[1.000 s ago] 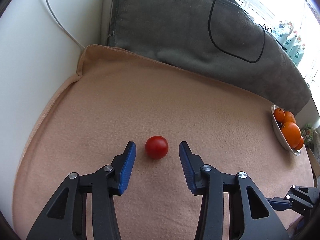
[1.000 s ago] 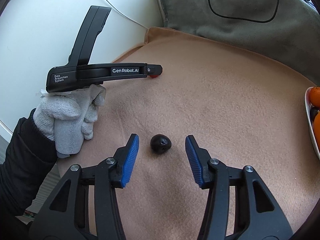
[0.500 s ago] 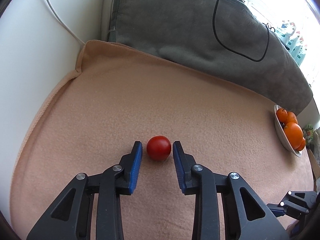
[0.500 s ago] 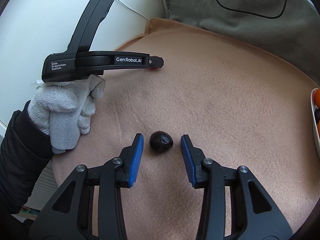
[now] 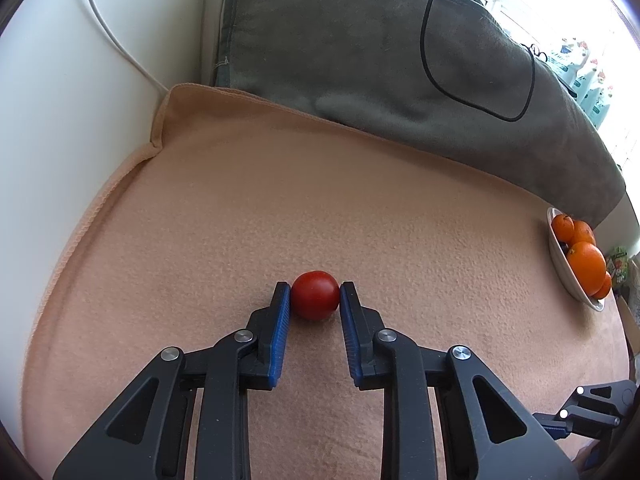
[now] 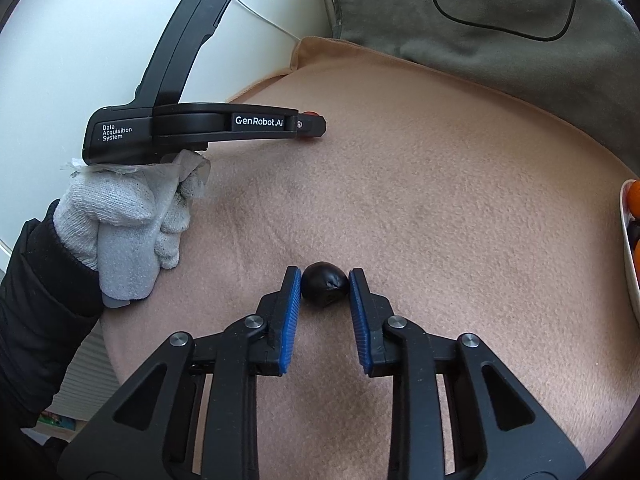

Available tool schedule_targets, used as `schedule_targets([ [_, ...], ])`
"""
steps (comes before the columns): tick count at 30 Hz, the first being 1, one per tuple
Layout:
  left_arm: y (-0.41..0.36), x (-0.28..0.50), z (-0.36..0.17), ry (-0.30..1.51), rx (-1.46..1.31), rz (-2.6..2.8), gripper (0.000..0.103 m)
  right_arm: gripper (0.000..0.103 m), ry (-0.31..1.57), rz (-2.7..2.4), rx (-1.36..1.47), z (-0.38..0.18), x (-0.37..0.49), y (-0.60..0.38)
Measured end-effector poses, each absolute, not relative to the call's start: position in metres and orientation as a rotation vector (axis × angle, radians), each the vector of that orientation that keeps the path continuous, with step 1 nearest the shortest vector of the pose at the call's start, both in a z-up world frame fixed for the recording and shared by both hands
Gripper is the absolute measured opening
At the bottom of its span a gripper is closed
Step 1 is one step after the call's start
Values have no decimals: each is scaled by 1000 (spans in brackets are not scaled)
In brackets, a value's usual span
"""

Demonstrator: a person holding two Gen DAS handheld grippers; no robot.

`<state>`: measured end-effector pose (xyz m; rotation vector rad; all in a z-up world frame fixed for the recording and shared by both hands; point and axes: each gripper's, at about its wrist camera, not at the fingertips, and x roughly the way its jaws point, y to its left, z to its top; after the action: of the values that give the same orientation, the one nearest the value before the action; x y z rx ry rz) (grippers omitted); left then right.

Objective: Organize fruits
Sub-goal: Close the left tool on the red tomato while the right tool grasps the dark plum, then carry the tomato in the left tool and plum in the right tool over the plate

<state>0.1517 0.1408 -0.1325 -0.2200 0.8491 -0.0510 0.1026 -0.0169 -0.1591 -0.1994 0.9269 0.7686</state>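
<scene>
We are seeing the left gripper [image 5: 315, 295] clamping a tomato [image 5: 315, 295], the right gripper [image 6: 325, 287] clamping a dark fruit [image 6: 324, 287]; blanket [image 5: 360, 208] between them and the bowl [image 5: 560, 258] is lying unobstructed.

Both tools angled downward: left tool [image 5: 315, 298] and right tool [image 6: 324, 285] clamped shut.

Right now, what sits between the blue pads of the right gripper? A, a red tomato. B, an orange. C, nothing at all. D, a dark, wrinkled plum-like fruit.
D: in the right wrist view the right gripper has its blue pads pressed against both sides of a small dark fruit on the peach blanket; the red tomato is in the left gripper, and the oranges lie in the white bowl.
</scene>
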Motion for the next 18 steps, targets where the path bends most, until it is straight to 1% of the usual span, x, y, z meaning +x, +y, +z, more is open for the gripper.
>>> schedule_targets([
  [8, 131, 142, -122, 826, -207, -64, 23, 25, 907, 761, -171, -151, 99, -29],
  [18, 95, 133, -101, 781, -167, -120, 23, 25, 866, 722, -124, -133, 90, -62],
])
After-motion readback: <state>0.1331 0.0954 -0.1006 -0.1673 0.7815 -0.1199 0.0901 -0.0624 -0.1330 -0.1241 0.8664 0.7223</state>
